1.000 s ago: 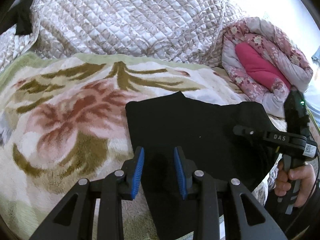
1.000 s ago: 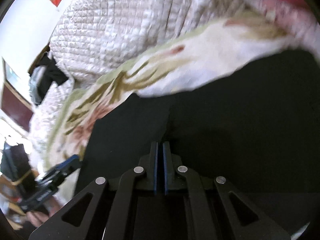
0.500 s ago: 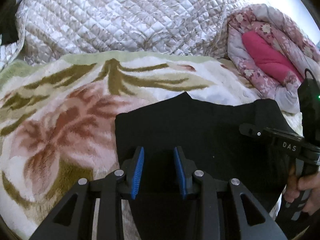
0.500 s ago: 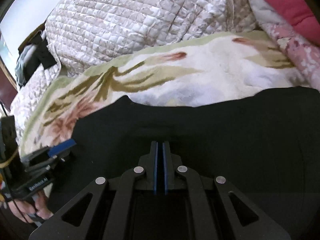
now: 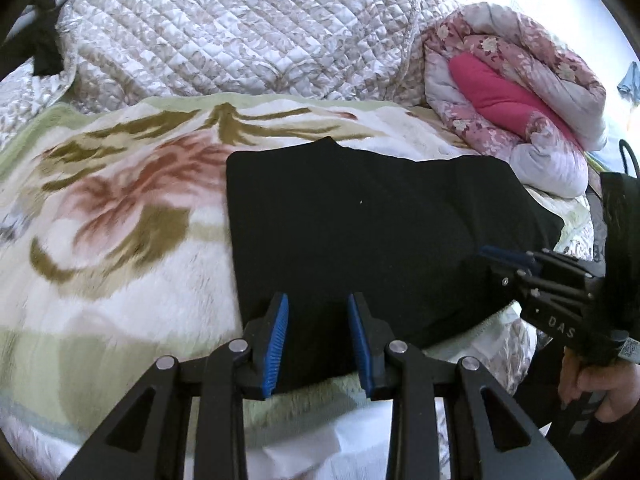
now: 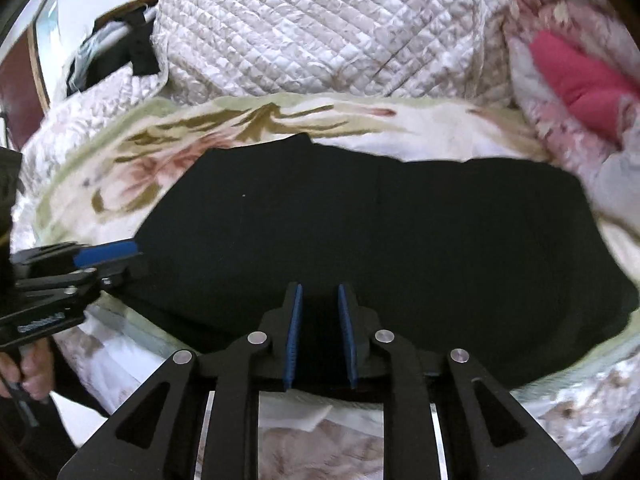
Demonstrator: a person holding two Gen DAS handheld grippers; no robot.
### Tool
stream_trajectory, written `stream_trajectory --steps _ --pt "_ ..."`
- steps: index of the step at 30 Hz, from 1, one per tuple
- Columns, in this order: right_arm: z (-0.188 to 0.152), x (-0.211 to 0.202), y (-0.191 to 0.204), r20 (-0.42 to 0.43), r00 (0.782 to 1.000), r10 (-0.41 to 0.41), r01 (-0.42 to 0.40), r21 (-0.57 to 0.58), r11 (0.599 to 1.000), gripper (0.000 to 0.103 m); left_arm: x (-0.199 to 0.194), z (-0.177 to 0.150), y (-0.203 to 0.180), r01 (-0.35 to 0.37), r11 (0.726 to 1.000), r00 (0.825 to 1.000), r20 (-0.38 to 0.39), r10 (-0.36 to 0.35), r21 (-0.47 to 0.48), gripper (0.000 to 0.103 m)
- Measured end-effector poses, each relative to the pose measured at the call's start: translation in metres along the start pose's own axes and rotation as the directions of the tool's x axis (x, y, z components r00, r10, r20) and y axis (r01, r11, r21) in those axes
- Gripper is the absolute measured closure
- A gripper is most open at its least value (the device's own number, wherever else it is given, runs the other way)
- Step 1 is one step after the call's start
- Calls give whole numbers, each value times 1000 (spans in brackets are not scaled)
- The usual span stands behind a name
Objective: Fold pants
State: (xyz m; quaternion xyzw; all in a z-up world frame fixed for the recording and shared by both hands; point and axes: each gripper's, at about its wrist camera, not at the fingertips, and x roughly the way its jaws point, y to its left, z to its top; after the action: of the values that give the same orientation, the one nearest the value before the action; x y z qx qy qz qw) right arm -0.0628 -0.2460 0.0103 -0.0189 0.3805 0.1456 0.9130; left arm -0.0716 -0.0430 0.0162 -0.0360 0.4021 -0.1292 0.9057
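Two grippers over one bed. Black pants (image 5: 360, 220) lie flat, folded into a wide dark slab, on a floral fleece blanket (image 5: 120, 220). The black cloth swallows detail: seams, waistband and leg ends cannot be told apart, and how many layers are stacked is not readable.

Left gripper (image 5: 316, 340): jaws partly apart, blue pads either side of the pants' near edge, nothing pinched that can be seen. Whether the pads touch the cloth is unclear.

Right gripper (image 6: 320, 334): jaws opening, a narrow gap between the pads, black cloth seen behind the gap; contact hidden by the fingers. In the left view its tip sits at the pants' right edge, and the hand (image 5: 596, 384) on its handle is cut off by the frame.

Behind: quilted pale bedspread (image 5: 240, 32), heaped. A rolled pink floral quilt (image 5: 520, 92) at the far right, partly cropped. A dark item (image 6: 120, 56) at the far left is too blurred to name. Both views are smeared toward the rims.
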Motion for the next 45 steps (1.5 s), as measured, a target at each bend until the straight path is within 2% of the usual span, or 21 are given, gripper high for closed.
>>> stream_trajectory --steps 2,7,9,11,13,15,18,23,26,29,31,33,34,36,38,42,45 --pt "-4 -8 1 24 1000 15 -15 11 1000 84 -6 -2 2 2 1000 1000 12 -2 -22 70" --pt "-10 -7 1 19 1000 11 -11 21 1000 84 0 -7 3 -4 1000 1000 12 4 -20 70" --pt "-12 -6 -7 8 1000 -10 9 50 999 84 0 -7 3 -1 1000 1000 12 1 -21 70" --pt "-13 -6 -16 8 1000 19 -20 104 994 84 -1 -7 2 -5 1000 1000 14 5 -18 70" --pt "-12 -8 -16 9 1000 7 -8 108 994 84 -2 -5 1 -7 1000 1000 15 7 -13 70" --pt "-10 -19 -19 46 999 -2 -4 131 991 84 -3 -3 -1 -14 1000 1000 14 14 -10 70" --pt "-11 -29 -28 95 996 6 -21 163 986 82 -9 -1 -2 -42 999 998 55 42 -2 70" --pt "-11 -26 -29 85 996 35 -49 173 984 82 -11 3 1 -42 999 997 64 43 -17 70" --pt "-13 -18 -34 43 999 18 -26 192 981 82 -4 0 3 -51 998 998 22 51 -22 70" --pt "-15 -20 -59 42 999 17 -30 317 948 82 -1 -2 1 -62 998 998 14 62 11 70" --pt "-15 -32 -73 72 996 -51 21 367 930 73 -1 -2 1 -57 998 998 12 57 4 70" --pt "-19 -53 -93 143 984 -102 25 460 887 44 -1 -3 4 -45 999 999 10 45 -12 70" --pt "-22 -61 -102 166 978 -126 26 504 863 41 -2 -3 4 -43 999 999 10 43 -13 70" --pt "-30 -73 -117 187 967 -172 32 582 813 40 -1 -3 4 -48 999 999 11 48 -9 70" --pt "-38 -75 -128 171 968 -181 31 640 768 40 -1 -3 4 -50 999 999 11 50 -8 70" --pt "-56 -61 -144 128 986 -110 -19 731 682 39 -1 -4 4 -49 999 999 11 49 -10 70" --pt "-56 -60 -154 172 979 -105 -64 760 647 39 -1 -4 4 -51 999 999 12 51 -7 70"
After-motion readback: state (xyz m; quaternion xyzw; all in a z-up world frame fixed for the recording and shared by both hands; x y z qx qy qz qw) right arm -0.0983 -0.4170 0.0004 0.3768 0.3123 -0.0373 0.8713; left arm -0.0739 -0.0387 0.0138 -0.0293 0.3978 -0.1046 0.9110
